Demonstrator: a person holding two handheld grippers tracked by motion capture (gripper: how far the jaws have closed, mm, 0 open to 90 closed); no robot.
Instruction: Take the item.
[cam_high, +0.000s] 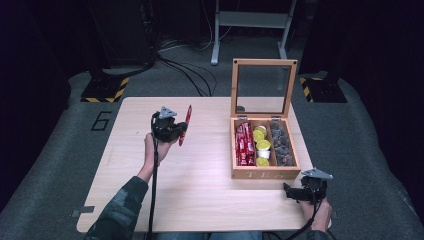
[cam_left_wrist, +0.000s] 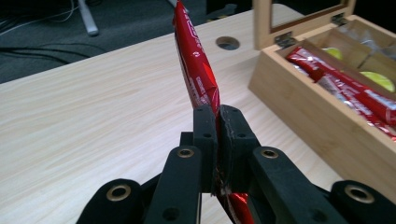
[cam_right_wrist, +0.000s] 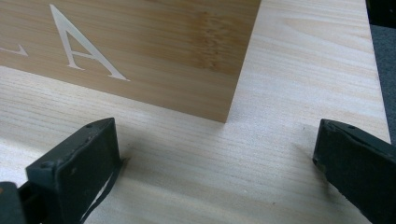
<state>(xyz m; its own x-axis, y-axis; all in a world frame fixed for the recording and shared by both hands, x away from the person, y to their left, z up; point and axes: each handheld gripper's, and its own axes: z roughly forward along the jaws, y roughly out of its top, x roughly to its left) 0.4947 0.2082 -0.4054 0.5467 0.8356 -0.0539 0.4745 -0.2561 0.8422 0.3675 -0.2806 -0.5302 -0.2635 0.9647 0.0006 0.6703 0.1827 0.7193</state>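
High view: your left gripper (cam_high: 176, 131) clamps red packet (cam_high: 186, 124) above table (cam_high: 200, 200), well left of tea box (cam_high: 265, 172). Right gripper (cam_high: 292, 192) gapes empty at box's front corner. Likely mid-carry; next, you bring packet over box's left compartment.
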